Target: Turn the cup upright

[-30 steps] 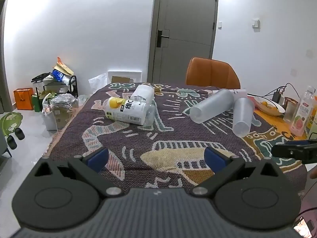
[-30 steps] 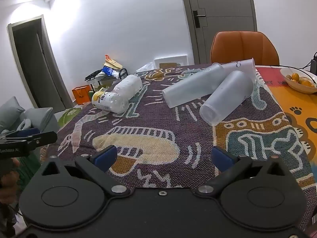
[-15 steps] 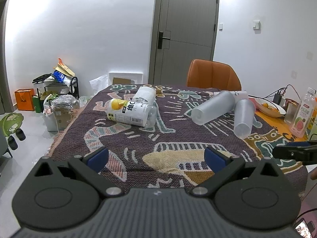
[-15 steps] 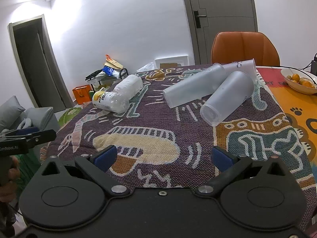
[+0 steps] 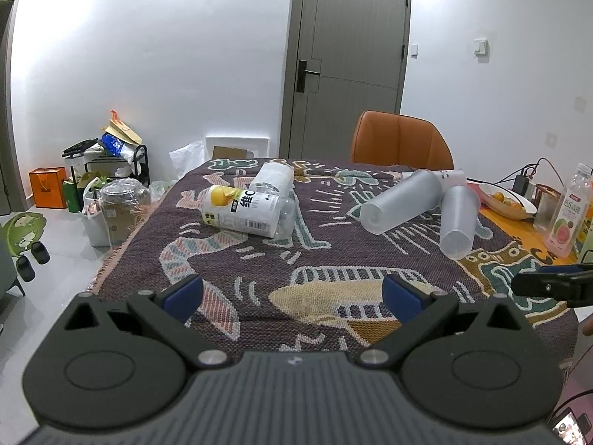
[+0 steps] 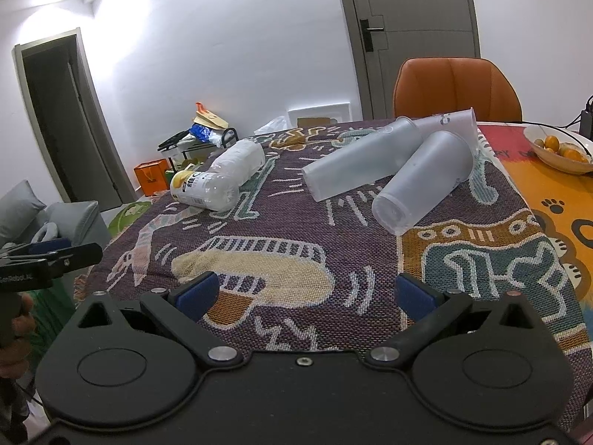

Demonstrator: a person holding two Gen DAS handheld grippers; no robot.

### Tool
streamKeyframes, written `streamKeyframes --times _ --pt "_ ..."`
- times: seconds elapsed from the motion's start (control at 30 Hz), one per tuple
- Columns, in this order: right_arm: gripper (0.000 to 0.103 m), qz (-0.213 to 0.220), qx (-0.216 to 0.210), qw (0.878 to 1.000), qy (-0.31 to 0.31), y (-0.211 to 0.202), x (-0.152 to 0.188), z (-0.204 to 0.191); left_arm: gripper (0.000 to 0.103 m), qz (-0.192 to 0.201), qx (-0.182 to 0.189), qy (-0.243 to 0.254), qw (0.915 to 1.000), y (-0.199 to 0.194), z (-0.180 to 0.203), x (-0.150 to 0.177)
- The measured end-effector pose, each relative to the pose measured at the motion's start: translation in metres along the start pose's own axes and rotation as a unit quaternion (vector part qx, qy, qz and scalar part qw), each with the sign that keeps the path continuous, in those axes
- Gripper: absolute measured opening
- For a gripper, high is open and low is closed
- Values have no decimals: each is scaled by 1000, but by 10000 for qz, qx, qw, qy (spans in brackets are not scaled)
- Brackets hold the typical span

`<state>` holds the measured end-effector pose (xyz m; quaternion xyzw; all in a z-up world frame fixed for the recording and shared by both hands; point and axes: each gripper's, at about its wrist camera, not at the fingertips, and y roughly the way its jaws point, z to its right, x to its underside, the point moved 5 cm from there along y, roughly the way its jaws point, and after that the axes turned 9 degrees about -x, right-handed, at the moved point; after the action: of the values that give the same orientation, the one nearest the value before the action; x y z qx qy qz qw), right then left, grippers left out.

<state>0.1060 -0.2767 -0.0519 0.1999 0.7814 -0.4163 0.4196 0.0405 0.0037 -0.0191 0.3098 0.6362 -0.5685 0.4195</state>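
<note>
Three frosted translucent plastic cups (image 6: 422,181) lay on their sides in a touching cluster at the far right of your surface, on the woven patterned purple cloth (image 6: 296,259). Two clear plastic bottles (image 5: 248,209) lay together farther left. You held your left tool (image 5: 292,291) and right tool (image 6: 305,291) at the near edge, both spread wide and holding nothing.
</note>
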Motion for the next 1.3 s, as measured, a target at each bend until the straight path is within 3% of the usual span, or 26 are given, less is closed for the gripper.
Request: streamKeyframes --times 1.3 --pt "103 2 85 9999 84 2 -1 9 102 -142 29 43 9999 13 5 3"
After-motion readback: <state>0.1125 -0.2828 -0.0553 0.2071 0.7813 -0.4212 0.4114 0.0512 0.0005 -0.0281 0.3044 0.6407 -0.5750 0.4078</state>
